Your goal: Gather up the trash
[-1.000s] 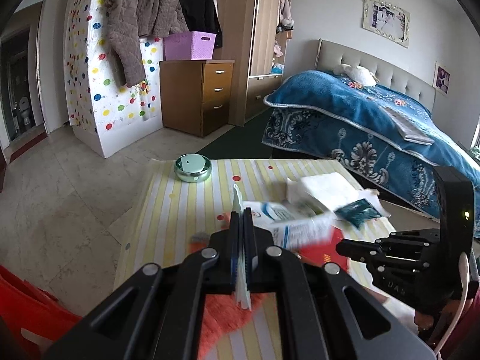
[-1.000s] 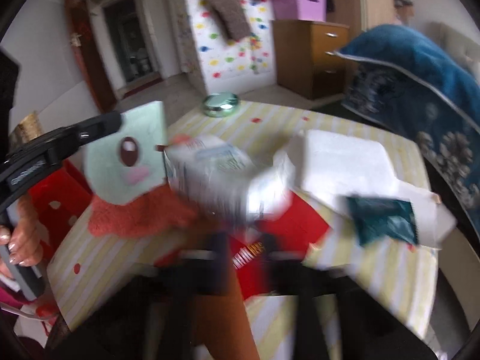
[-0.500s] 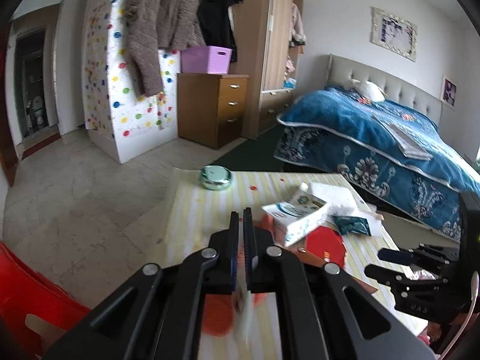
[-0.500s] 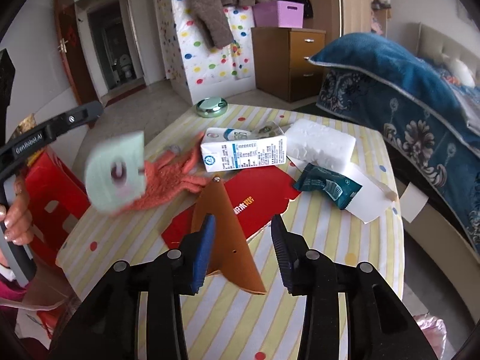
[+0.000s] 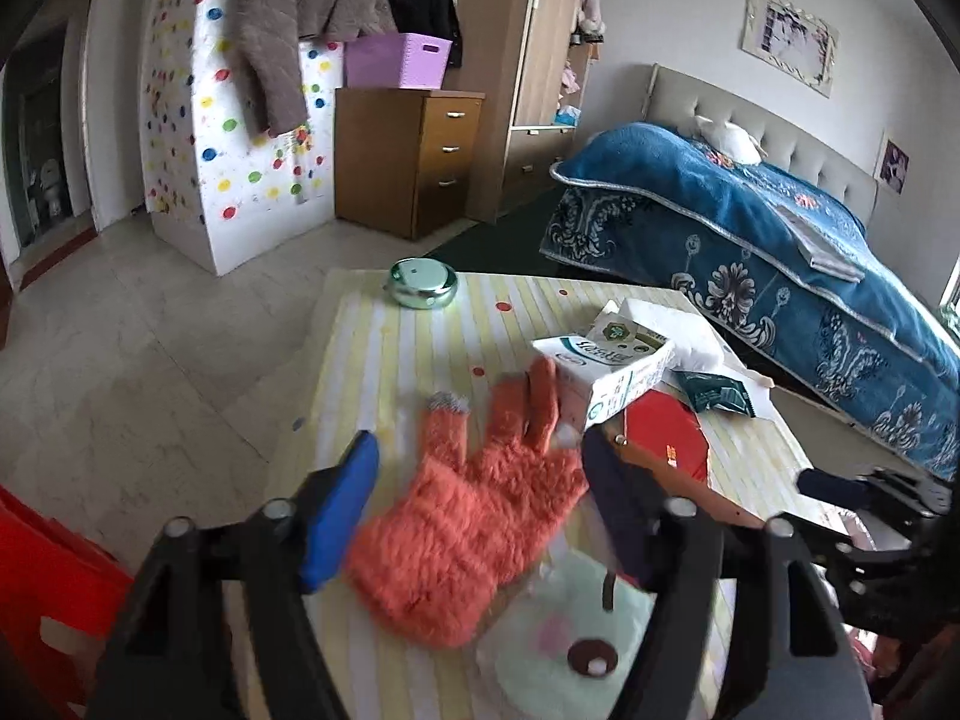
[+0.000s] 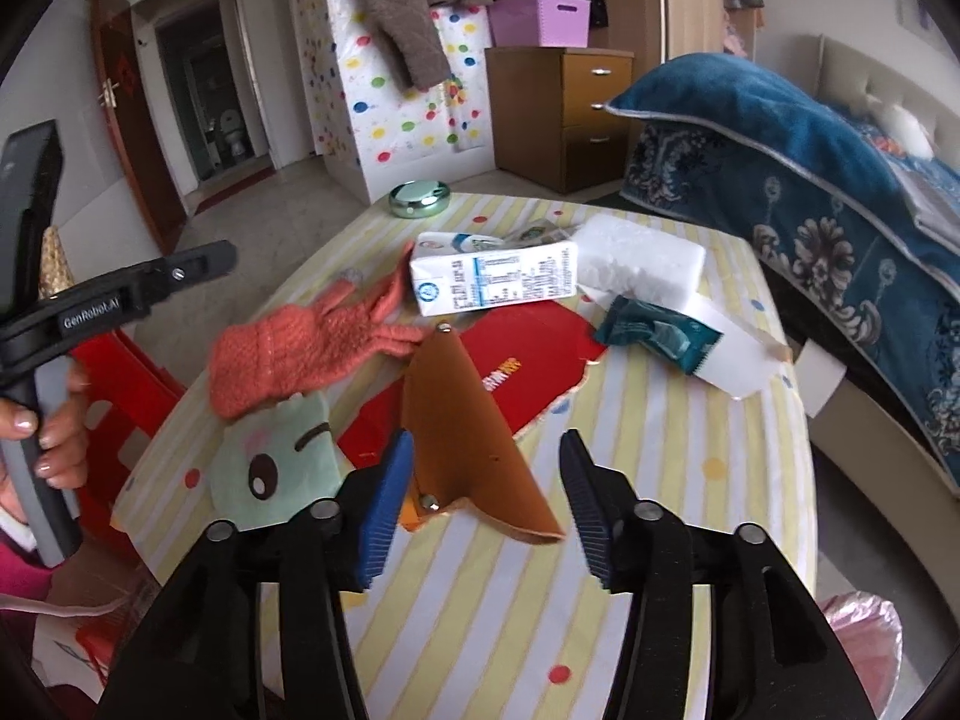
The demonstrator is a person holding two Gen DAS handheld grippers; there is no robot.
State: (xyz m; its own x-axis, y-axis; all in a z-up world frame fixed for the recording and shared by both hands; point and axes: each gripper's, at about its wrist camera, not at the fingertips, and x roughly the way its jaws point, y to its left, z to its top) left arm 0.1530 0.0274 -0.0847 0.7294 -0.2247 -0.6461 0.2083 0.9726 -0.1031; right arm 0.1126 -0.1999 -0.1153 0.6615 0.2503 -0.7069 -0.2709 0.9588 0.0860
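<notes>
My left gripper (image 5: 480, 462) is open above an orange glove (image 5: 468, 528) on the striped table (image 5: 384, 360). A pale green cartoon-face pad (image 5: 570, 654) lies on the table below it, free of the fingers. My right gripper (image 6: 486, 474) is open over a brown leather piece (image 6: 468, 420). In the right wrist view I see the glove (image 6: 300, 354), the green pad (image 6: 276, 456), a milk carton (image 6: 492, 279), a red envelope (image 6: 504, 372), a teal wrapper (image 6: 657, 333) and a white foam block (image 6: 642, 258).
A round green tin (image 6: 419, 199) sits at the table's far edge. A red stool (image 5: 42, 588) stands left of the table. A blue-covered bed (image 5: 780, 240) is to the right. A pink bag (image 6: 858, 630) is at the table's near right.
My left gripper opened and dropped the green pad onto the table beside the glove. My right gripper pulled back from the carton and opened wider.
</notes>
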